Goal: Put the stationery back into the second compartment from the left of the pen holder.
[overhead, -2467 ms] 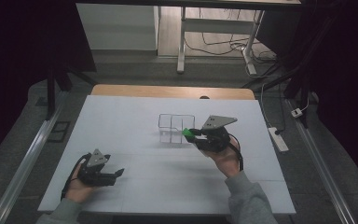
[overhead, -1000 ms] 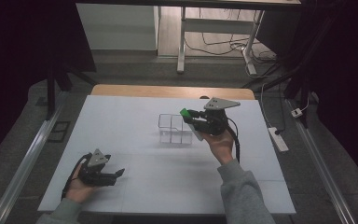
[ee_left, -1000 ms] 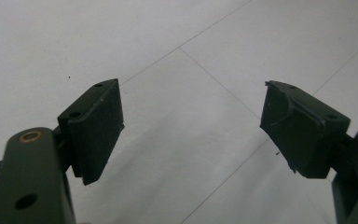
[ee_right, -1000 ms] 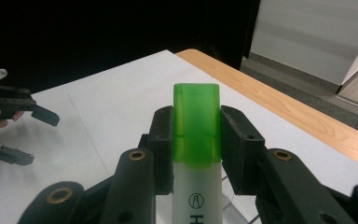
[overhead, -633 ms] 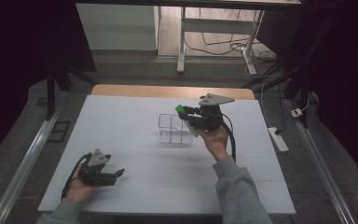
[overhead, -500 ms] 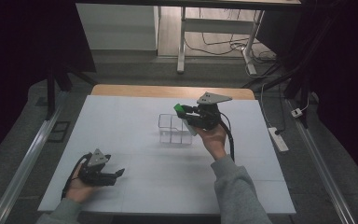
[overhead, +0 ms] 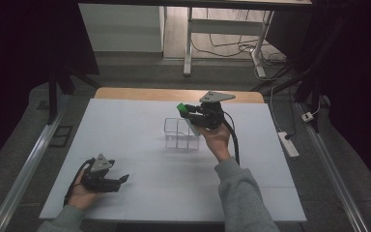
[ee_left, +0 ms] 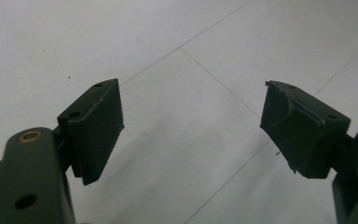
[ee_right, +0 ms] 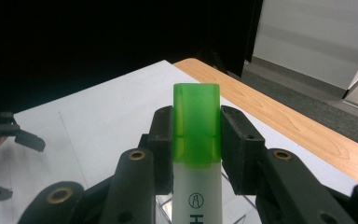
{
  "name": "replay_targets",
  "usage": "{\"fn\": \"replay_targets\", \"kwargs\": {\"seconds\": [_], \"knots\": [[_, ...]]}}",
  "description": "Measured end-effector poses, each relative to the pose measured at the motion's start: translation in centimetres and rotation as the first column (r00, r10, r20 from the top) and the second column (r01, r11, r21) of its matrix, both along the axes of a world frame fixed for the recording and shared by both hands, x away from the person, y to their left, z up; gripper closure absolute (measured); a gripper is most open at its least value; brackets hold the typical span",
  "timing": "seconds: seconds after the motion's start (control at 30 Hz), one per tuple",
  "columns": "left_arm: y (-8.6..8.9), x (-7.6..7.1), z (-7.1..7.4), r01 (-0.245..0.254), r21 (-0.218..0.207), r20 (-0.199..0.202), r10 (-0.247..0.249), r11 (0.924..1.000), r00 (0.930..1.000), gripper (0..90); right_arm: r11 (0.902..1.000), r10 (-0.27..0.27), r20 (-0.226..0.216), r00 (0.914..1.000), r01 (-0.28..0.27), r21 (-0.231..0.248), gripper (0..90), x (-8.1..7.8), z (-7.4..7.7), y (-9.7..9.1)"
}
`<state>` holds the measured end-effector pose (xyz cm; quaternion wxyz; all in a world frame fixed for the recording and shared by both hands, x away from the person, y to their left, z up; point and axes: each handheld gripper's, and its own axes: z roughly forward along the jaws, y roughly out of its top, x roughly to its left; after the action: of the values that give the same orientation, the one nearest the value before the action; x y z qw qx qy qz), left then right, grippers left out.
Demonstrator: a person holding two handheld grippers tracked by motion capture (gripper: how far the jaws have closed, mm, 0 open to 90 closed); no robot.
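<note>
My right gripper (overhead: 189,108) is shut on a green-capped highlighter (overhead: 182,107), held above the back right of a clear plastic organizer (overhead: 179,134) near the table's middle. In the right gripper view the pads (ee_right: 235,149) press both sides of the highlighter (ee_right: 196,140), green cap up and white barrel below; part of the clear organizer (ee_right: 233,205) shows beneath. My left gripper (overhead: 118,182) rests at the table's front left, open, with nothing between its fingers (ee_left: 95,128).
The white table top (overhead: 125,125) has a wooden strip (overhead: 174,94) along its far edge. A power strip (overhead: 288,143) lies on the floor to the right. The left gripper (ee_right: 14,135) is seen far off in the right gripper view.
My right gripper has carried the highlighter from in front of the organizer to the back and a little left, above its rear. The left gripper has stayed still.
</note>
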<state>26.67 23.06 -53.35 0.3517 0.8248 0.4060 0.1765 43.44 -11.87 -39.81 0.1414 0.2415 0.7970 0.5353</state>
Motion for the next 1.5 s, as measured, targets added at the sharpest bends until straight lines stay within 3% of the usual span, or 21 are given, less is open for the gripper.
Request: {"fn": "replay_targets", "kwargs": {"seconds": [0.57,0.9,1.13,1.27,1.5], "knots": [[0.1,0.0,-0.1,0.001,-0.009,-0.003,-0.001,1.0000,1.0000,20.7,0.9992,-0.004,-0.003,1.0000,0.004,0.040,66.3,1.9,-0.4,2.1],[0.2,0.1,-0.2,-0.002,-0.008,-0.008,0.002,1.0000,1.0000,20.7,0.9969,-0.031,-0.035,0.9989,0.034,0.072,66.3,3.5,-1.8,2.8],[0.2,0.1,-0.2,0.002,-0.004,-0.012,-0.003,1.0000,0.9999,20.8,0.9963,-0.038,-0.043,0.9984,0.041,0.075,65.9,3.8,-2.1,3.1],[0.1,0.1,-0.2,0.003,-0.003,-0.011,-0.003,1.0000,0.9999,20.8,0.9969,-0.057,-0.064,0.9964,0.060,0.052,54.6,3.8,-2.4,3.2],[0.1,0.1,-0.3,0.003,0.001,-0.011,-0.003,1.0000,0.9999,20.8,0.9988,-0.045,-0.072,0.9964,0.046,0.014,48.4,3.2,-2.2,2.5]]}}
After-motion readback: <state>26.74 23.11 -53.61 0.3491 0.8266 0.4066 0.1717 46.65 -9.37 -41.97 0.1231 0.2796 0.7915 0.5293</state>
